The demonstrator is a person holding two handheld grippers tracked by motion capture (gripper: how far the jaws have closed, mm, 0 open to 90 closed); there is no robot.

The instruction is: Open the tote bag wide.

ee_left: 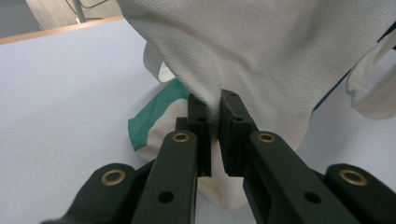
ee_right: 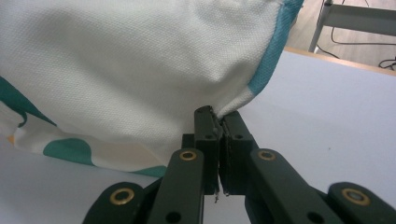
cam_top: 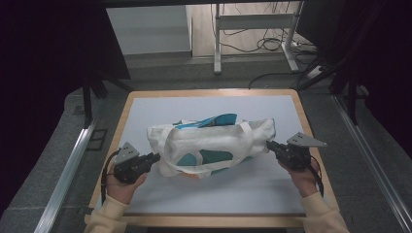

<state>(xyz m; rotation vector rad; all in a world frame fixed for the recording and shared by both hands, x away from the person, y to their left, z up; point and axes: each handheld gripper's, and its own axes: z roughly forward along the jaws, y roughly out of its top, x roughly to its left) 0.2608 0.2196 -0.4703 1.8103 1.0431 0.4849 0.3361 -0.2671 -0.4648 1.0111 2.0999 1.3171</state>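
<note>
Across the middle of the high view, a white tote bag [cam_top: 214, 143] with teal patches lies on its side on the pale surface [cam_top: 218, 194], its handle looping over the front. At lower left the left claw [cam_top: 154, 157] is closed on a fold of the bag's cloth, seen pinched between its jaws in the left gripper view [ee_left: 215, 116]. At right the right claw [cam_top: 268, 144] is clamped on the bag's teal-edged corner [ee_right: 217, 116].

The bag [cam_top: 214, 143] is matt, coarse-woven cloth; the counter [cam_top: 145, 194] looks smooth with a wood rim; fingers [ee_left: 198, 121] are matt black plastic.
</note>
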